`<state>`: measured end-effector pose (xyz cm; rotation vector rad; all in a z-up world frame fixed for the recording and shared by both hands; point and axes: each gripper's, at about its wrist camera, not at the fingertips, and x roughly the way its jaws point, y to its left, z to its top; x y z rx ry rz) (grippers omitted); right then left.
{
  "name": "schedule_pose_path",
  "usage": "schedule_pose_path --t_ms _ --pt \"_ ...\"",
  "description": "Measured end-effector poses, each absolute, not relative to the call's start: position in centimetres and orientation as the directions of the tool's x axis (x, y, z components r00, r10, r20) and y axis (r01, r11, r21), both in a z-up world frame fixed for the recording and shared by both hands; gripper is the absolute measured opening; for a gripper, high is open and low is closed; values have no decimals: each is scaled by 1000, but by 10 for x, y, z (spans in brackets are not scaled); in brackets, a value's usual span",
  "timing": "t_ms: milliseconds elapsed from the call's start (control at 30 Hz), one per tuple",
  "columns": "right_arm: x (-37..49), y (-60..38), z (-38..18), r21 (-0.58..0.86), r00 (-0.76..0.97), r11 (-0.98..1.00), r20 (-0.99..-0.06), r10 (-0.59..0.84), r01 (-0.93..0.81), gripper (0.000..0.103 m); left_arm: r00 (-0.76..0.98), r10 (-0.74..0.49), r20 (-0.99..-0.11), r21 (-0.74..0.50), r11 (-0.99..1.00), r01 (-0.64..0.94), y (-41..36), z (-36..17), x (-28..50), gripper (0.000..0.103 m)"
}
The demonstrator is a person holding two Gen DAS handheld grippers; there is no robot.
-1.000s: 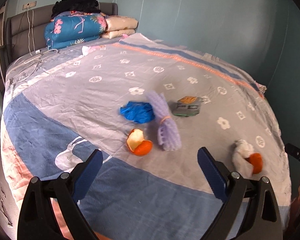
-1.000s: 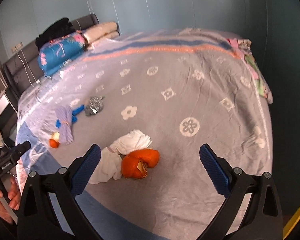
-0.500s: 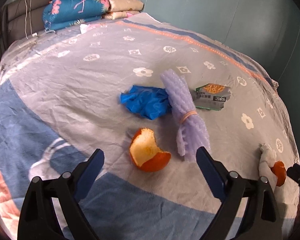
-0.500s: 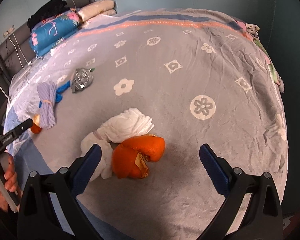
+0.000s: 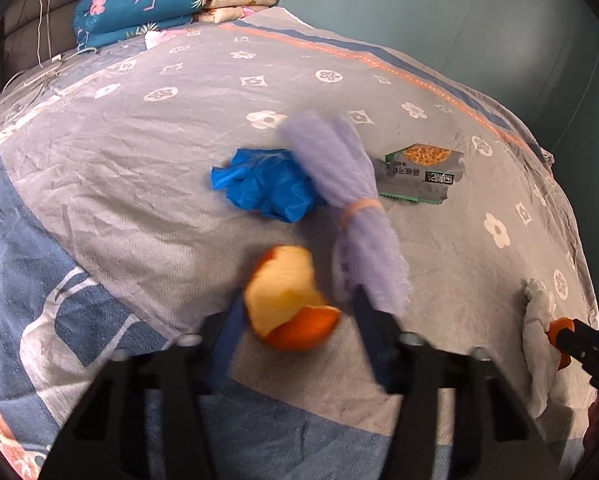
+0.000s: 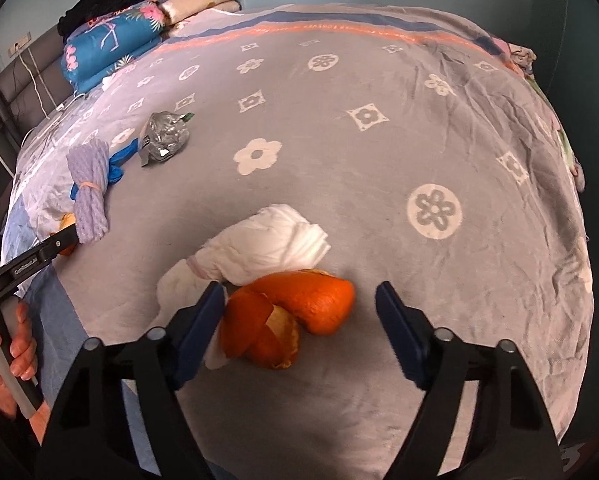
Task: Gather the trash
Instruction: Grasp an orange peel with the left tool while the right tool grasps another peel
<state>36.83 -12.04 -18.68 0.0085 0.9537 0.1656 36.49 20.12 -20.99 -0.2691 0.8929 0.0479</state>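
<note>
Nothing looks collected yet; all the trash is lying loose on the bed, and no bin or bag is showing in either view.

Left gripper: jaws standing partway open around the cupped orange peel at lower centre of the left view. The picture is blurred, so whether the pads are touching it is unclear. Judging by that, the first pickup is only starting.

Right gripper: jaws wide, straddling the curled orange peel pieces at lower centre of the right view, not gripping.

Materials:
- Cupped peel: pale pithy inside, glossy orange rind, shallow bowl shape.
- Curled peels: leathery, lying against a crumpled white tissue, soft and pleated.
- Blue plastic glove, thin and scrunched, mid-frame in the left view.
- Lilac foam net sleeve, bundled with a rubber band, just beside the glove.
- Snack wrapper, flat foil, torn edge, right of the net.
- Bedspread: napped, wrinkled, flower-printed.
</note>
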Motion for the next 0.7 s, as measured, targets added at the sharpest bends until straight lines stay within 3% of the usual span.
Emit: schedule_pose_path --t_ms 200,433,567,700 --pt "371 -102 -184 31 565 984 -816 128 -178 42 637 -78 -767 -240 955 -173 208 -204 358 23" --pt "366 -102 -174 36 577 984 -806 133 -176 29 651 -126 -748 -315 931 -182 221 -193 341 22" --pt "360 -108 -166 43 588 984 -797 137 -171 16 671 -120 -732 -322 929 -185 223 -180 327 22" --pt "355 -114 -162 58 591 984 -793 149 -169 15 686 -109 -719 -314 932 -181 223 -166 313 22"
